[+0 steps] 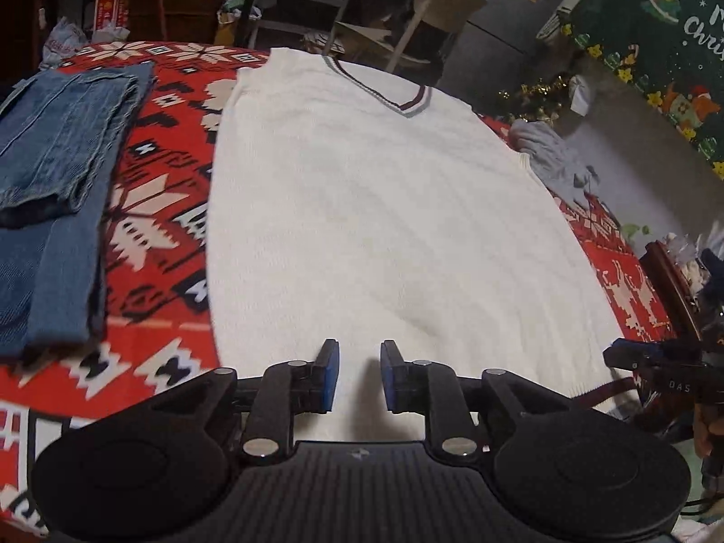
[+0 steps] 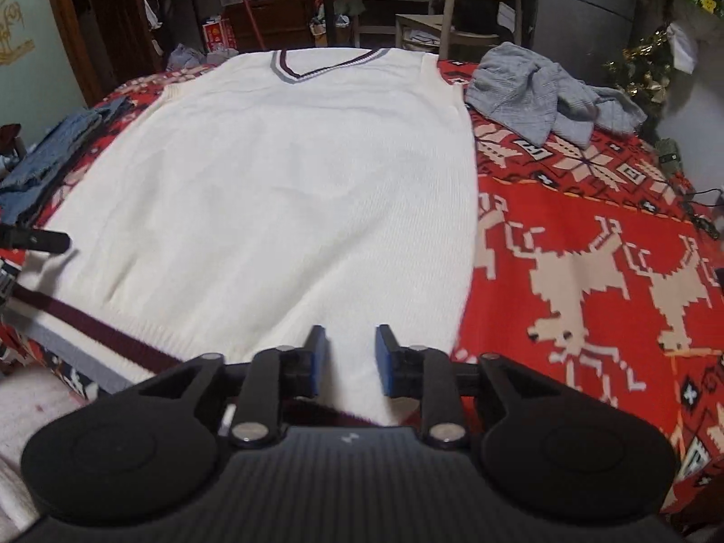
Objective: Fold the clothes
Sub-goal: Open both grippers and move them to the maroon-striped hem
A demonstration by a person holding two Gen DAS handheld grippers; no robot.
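We have the white knitted V-neck vest [image 1: 375, 208] spread flat on the red patterned table [image 2: 588, 235], both the left gripper [image 1: 359, 373] and right gripper [image 2: 346, 359] with fingers spread and empty over its hem, so next we should pinch an edge to fold.

jeans [image 1: 50, 208] cut off at left edge, vest hem [image 2: 104, 330] partly hidden

Black two-finger grippers: left gripper [image 1: 359, 373], right gripper [image 2: 346, 359]. Blue pads [image 1: 329, 375] on angular black fingers, silver pivot screws, round discs either side, ribbed dark housing (small pale mark at centre).
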